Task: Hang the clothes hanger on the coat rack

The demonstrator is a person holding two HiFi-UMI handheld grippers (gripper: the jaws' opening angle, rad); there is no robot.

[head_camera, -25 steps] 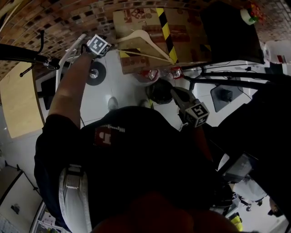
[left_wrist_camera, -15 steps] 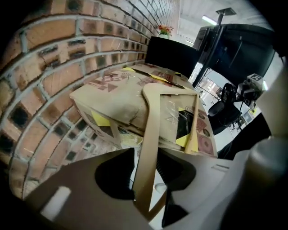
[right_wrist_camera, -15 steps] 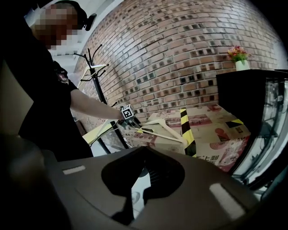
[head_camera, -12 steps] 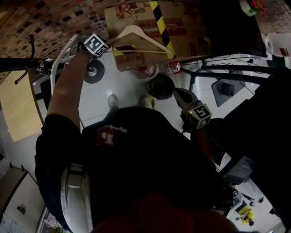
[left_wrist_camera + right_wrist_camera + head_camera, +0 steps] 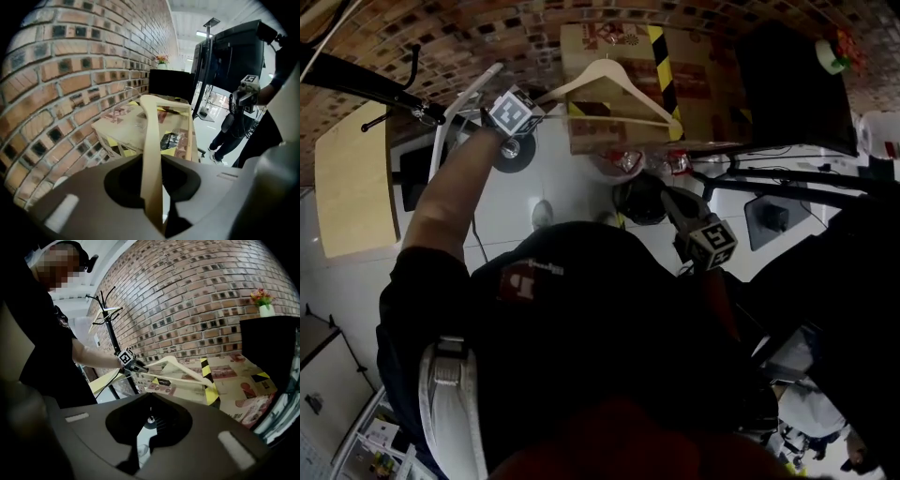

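A brick wall (image 5: 441,37) closed off the far side of a white-floored (image 5: 553,178) room. Against it stood a table (image 5: 581,42) with a printed cardboard-coloured top crossed by yellow-and-black tape, and beside that a black cabinet (image 5: 267,338) carrying a small flower pot (image 5: 262,298). The black coat rack (image 5: 108,324) stood on the floor by the wall, off the table's left end. From the head view it was only a dark pole slanting in from the upper left, whereas the right gripper view showed it upright with its hooks at the top. Only the left gripper view looked along the clothes hanger (image 5: 151,154) itself. There the left gripper (image 5: 157,206) had just been closing its jaws and was clamped on one shoulder end of the pale wood. The right gripper (image 5: 143,446) was held low in front of the person, its jaws a narrow gap apart with nothing between them. The hanger sat in the air over the table's near left corner, apart from the rack and not yet hung. Its long axis ran from the left gripper out to the right across the table, roughly level. Its peak was up and its crossbar below, and the thin hook was barely visible.
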